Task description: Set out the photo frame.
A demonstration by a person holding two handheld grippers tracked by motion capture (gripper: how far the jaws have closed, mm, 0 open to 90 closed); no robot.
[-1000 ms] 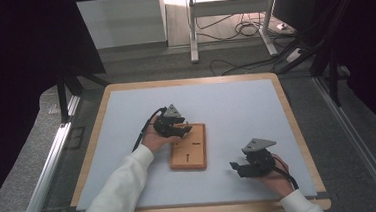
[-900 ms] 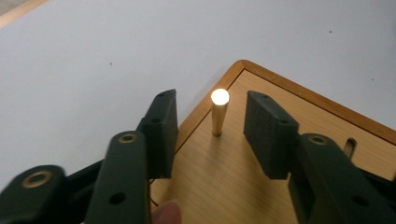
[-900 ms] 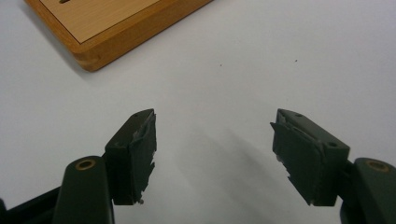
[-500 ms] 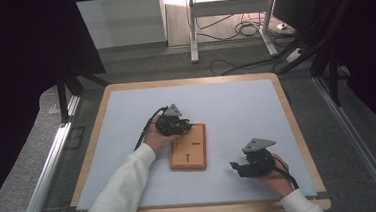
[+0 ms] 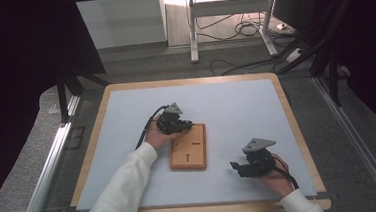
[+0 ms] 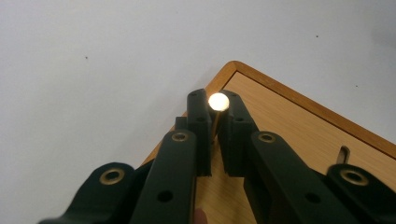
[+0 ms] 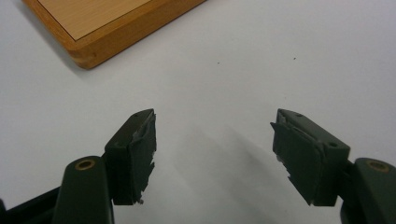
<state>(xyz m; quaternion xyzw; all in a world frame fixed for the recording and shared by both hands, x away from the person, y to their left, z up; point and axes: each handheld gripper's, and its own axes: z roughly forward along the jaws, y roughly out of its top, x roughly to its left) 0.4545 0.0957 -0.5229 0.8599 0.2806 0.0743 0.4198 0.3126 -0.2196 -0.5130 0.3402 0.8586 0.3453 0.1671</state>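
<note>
High view: A wooden board (image 5: 188, 147) lies flat near the middle of a table (image 5: 256, 106) that has a pale blue-white surface and a wooden rim. The board shows a short dark slot (image 5: 196, 144) and a small dark keyhole-shaped mark (image 5: 185, 158) on its top face. The left gripper (image 5: 173, 122), held in the person's left hand (image 5: 157, 136), sits at the far left corner of the board, touching or just above it; jaw spacing cannot be read from here. A white sleeve (image 5: 123, 183) runs from the bottom edge up to that hand. The right gripper (image 5: 251, 162), held in the right hand (image 5: 276, 176), rests low over the table, to the right of the board and apart from it.

Left gripper view: The two black jaws are drawn close together and clamp a thin brass-coloured pin (image 6: 217, 112) with a bright rounded head. The pin stands between the pads, above the corner of the wooden board (image 6: 299, 135). Whether its lower end touches the wood cannot be determined. A narrow slot (image 6: 343, 154) is visible in the board at the right.

Right gripper view: The jaws stand wide apart with nothing between them. The pale table surface (image 7: 243, 70) lies below. One rounded corner of the wooden board (image 7: 107, 28) appears at the upper left, well clear of the jaws. The pads (image 7: 142, 154) have ragged edges.
</note>
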